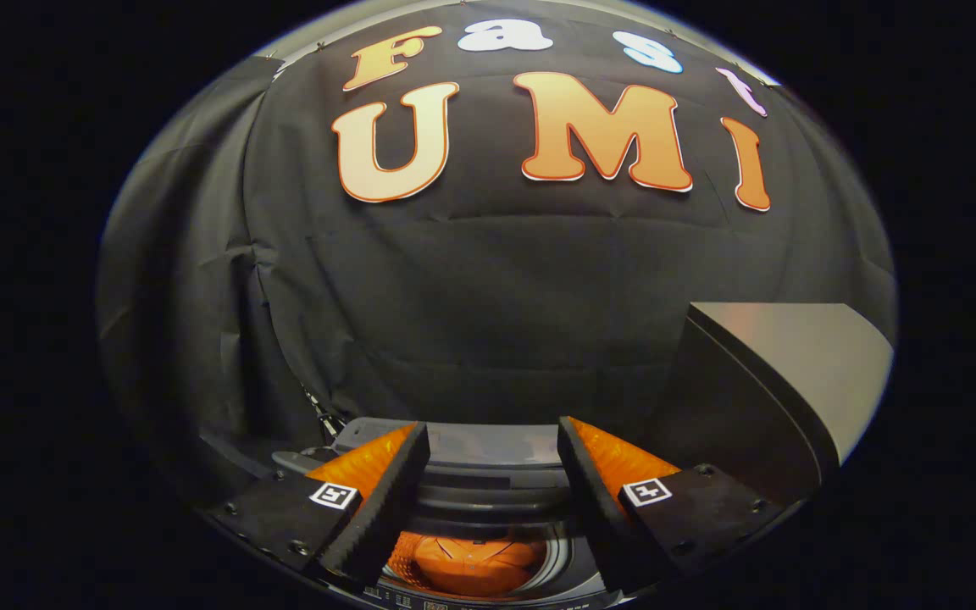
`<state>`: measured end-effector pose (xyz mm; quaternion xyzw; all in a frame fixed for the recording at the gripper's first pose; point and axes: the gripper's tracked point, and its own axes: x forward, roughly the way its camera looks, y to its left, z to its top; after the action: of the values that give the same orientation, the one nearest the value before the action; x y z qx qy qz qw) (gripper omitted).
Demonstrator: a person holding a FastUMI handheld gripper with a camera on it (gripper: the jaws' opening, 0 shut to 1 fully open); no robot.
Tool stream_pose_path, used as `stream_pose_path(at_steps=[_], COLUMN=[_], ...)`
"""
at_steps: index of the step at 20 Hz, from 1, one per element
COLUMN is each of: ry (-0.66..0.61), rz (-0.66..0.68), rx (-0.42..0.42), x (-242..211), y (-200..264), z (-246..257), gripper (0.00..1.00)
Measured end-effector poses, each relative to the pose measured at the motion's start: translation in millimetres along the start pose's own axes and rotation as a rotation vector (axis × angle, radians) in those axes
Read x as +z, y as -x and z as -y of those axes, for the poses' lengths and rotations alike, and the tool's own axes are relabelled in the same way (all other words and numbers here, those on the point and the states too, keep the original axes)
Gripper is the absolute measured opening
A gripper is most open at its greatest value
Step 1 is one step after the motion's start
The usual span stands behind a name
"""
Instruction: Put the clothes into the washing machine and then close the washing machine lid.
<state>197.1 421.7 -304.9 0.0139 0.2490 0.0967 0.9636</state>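
Booth wall: black cloth. Washing machine: raised lid, orange garment in drum. Gripper: fingers spread, empty, above opening.

The washing machine sits open below the spread, empty fingers, its dark round drum mouth at 6 o'clock. Orange clothes lie bunched inside the drum (folds catching light). The grey lid stands raised at 3 o'clock, tilted back.
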Motion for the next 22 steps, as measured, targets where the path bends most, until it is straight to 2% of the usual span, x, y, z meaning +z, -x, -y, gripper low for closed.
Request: stream_pose_path(at_steps=[4, 8, 12, 18, 22], ry=[-0.012, -0.001, -0.031, -0.013, -0.016], rz=[-0.09, -0.119, -0.099, 0.012, 0.037], rx=[-0.011, -0.015, 0.009, 0.053, 0.091], x=[-65.7, -85.0, -74.5, -23.1, 3.5], y=[-2.1, -0.5, 6.3, 29.3, 52.5], z=[14.2, 14.2, 3.7, -13.7, -21.5], gripper=[0.99, 0.99, 0.99, 0.99, 0.99])
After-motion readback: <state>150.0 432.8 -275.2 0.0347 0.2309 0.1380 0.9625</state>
